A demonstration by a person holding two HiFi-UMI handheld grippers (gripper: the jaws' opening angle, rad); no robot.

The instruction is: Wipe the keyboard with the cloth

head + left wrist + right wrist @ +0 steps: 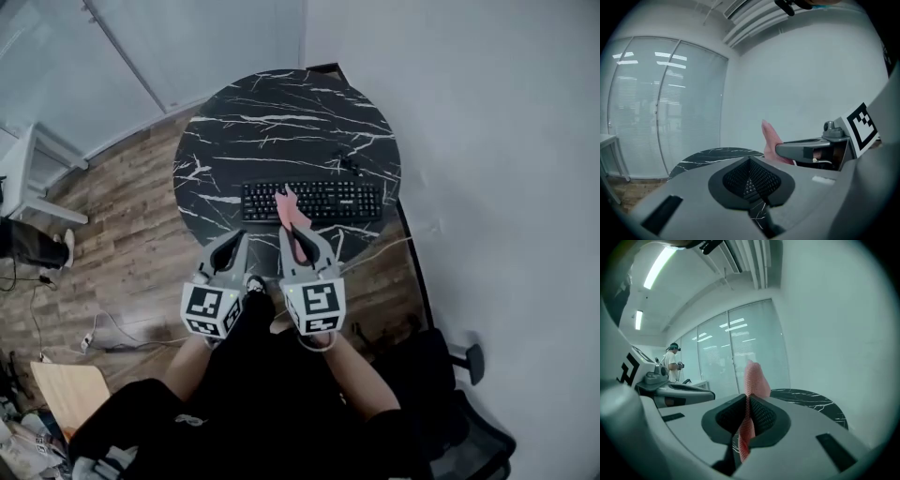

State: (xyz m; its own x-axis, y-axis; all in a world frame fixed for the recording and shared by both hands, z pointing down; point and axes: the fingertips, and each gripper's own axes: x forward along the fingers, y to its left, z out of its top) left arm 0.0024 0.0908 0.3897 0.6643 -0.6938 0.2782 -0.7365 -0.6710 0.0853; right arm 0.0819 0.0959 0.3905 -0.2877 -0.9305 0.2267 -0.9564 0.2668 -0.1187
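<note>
**Cloth gripped and held clear of the keyboard, wipe not yet under way**

The pink mesh cloth (753, 376) is pinched between the closed jaws of the right gripper (746, 401). One end stands up past the fingertips and the other hangs below them. In the head view the cloth overlaps the left-centre of the black keyboard (323, 200), but the gripper views look out almost level over the table, so the cloth appears to be in the air, not on the keys.

The left gripper (750, 164) sits just beside the right one, its pads together with nothing between them.

To wipe well, the right gripper probably needs to tip downward so the free end of the cloth lies flat on the keys. It can then sweep along the rows from one end to the other with light pressure. The empty left gripper could steady the keyboard's near edge so it does not slide.

The keyboard lies near the front of a round black marble table (281, 103). A small dark object (349, 163) rests just behind it, and a pale cable (380, 251) trails off to the right. Either could snag on a wide stroke. An office chair (469, 422) stands at the right, well apart.
</note>
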